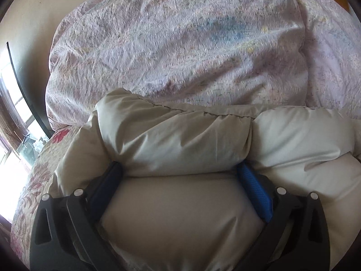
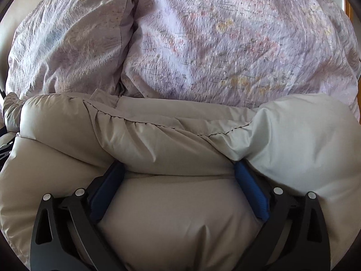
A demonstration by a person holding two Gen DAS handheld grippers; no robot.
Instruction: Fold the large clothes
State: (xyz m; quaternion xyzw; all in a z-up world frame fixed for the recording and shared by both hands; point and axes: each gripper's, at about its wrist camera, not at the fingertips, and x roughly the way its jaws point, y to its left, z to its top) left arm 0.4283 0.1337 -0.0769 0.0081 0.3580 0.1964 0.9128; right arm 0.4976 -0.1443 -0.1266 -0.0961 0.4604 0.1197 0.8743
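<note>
Right wrist view shows the right gripper [image 2: 178,176] spread wide, its blue pads [image 2: 250,192] flanking a bulge of the beige puffy jacket [image 2: 180,221], whose padded roll runs crosswise just ahead, the lilac duvet [image 2: 225,45] beyond.

We see a puffy beige down jacket [image 1: 180,140], quilted in fat baffles with a stitched seam across its upper fold. It lies bunched and doubled over, one padded roll bulging between the left gripper's [image 1: 180,178] fingers, another between the right gripper's [image 2: 179,176], its paler end swelling out to the right.
</note>
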